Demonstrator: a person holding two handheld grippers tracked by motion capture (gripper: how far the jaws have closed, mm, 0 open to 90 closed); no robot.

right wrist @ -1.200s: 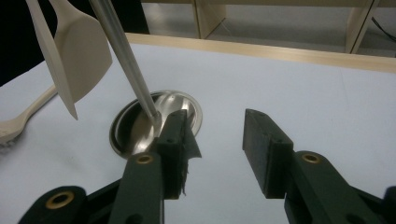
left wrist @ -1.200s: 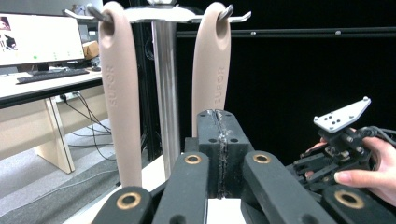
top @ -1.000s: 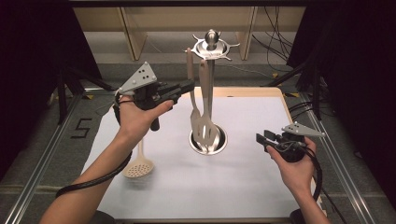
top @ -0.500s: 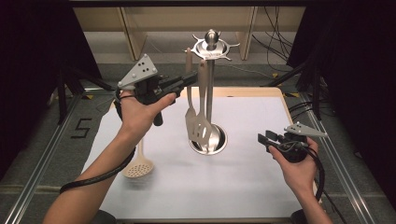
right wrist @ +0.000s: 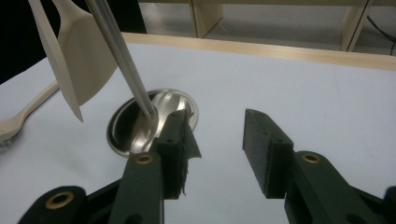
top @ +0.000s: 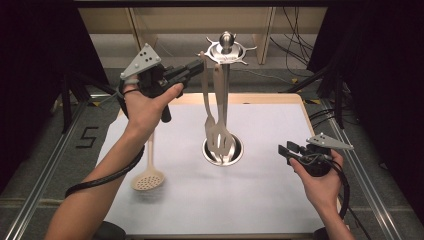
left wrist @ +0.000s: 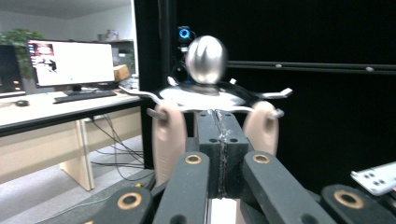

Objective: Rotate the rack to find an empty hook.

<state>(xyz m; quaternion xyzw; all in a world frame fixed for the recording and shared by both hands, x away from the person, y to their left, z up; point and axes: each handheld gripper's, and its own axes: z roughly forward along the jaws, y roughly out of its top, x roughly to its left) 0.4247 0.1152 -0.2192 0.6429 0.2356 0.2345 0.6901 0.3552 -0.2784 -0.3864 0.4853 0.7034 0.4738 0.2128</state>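
Note:
A chrome utensil stand [top: 227, 44] with a ball top rises from a round base [top: 235, 156] on the white mat. Two beige utensils hang from its hooks, among them a slotted spatula [top: 220, 141]. My left gripper [top: 196, 67] is held high, tips right beside the top of a hanging handle [top: 203, 75]. In the left gripper view its jaws [left wrist: 219, 122] are shut with nothing visible between them, and one beige handle [left wrist: 167, 140] hangs on each side. My right gripper [top: 285, 151] [right wrist: 217, 149] hovers open over the mat, right of the base [right wrist: 119, 137].
A beige slotted spoon [top: 147, 180] lies on the mat [top: 260, 200] at the left, under my left forearm. The table's wooden far edge [top: 260, 99] runs behind the stand. Metal rails flank the mat. The pole [right wrist: 122, 65] leans across the right gripper view.
My left gripper has risen along the hanging utensils to the stand's top, jaws still shut. The right gripper has stayed where it was.

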